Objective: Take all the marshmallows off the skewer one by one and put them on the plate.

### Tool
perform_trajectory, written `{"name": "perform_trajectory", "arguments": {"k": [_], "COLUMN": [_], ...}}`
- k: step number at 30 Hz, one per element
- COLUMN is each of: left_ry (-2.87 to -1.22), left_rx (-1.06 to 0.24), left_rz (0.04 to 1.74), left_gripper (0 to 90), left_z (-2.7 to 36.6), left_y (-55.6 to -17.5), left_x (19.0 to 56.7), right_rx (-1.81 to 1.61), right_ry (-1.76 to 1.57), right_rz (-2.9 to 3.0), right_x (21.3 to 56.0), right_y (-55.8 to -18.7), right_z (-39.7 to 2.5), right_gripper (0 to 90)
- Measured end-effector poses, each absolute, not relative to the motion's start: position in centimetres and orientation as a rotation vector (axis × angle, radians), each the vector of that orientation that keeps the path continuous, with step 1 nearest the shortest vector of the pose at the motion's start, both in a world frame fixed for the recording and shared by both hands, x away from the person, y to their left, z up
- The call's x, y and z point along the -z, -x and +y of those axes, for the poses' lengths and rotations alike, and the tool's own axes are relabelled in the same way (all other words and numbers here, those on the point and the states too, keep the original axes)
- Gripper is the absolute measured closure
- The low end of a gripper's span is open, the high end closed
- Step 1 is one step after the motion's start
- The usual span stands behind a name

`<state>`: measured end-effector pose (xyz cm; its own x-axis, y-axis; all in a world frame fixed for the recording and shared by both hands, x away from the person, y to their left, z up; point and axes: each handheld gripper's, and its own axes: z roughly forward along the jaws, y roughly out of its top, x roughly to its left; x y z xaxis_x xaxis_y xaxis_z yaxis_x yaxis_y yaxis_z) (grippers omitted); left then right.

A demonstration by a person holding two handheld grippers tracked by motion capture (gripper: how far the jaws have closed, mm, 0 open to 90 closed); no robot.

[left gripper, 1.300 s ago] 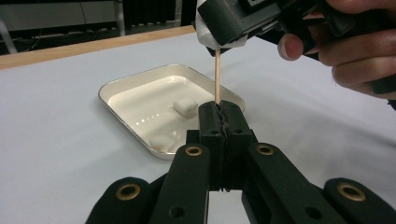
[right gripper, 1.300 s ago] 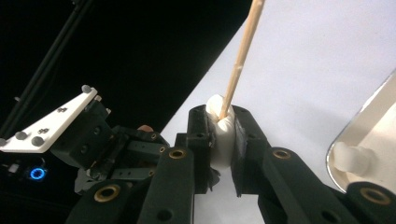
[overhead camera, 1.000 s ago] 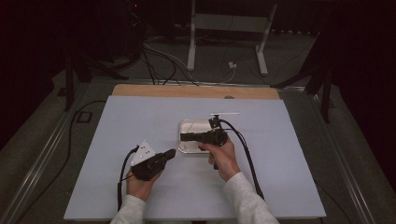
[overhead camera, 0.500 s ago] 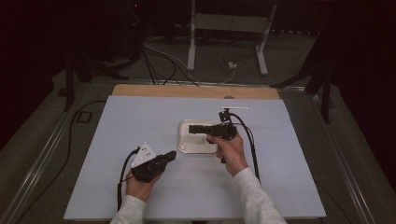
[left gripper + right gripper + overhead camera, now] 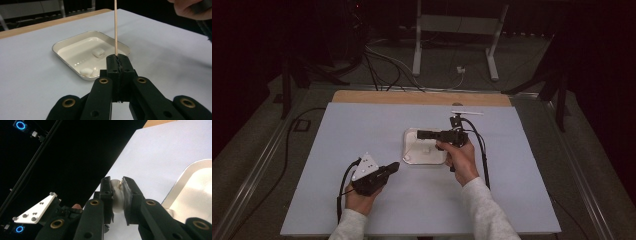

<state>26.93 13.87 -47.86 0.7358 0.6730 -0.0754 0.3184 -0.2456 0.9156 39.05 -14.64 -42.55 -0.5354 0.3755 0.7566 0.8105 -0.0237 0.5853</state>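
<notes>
Pinching a marshmallow [image 5: 117,195] at the tray's [image 5: 409,156] three o'clock, the right hand-held gripper [image 5: 117,185] risked tearing it off-centre against the skewer [image 5: 115,27] clamped upright in the left hand-held gripper [image 5: 117,61].

Jaws clamp a marshmallow [image 5: 117,195] (skewer tip [image 5: 121,184] showing).

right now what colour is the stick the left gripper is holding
Light tan, like bare wood. The stick shows best in the left gripper view, upright in the left gripper.
</notes>
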Motion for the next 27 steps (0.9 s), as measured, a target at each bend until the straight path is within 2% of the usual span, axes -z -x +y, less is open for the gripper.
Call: {"name": "perform_trajectory", "arguments": {"k": [27], "left_ry": [-1.893], "left_rx": [-0.426], "left_rz": [0.768], "left_gripper": [90.0], "left_z": [14.44], "left_y": [-26.92], "left_x": [48.17], "right_rx": [1.614], "right_ry": [1.304], "right_rz": [-1.850], "right_x": [42.85], "right_y": [-39.92], "right_z": [-15.67], "right_gripper": [81.6]}}
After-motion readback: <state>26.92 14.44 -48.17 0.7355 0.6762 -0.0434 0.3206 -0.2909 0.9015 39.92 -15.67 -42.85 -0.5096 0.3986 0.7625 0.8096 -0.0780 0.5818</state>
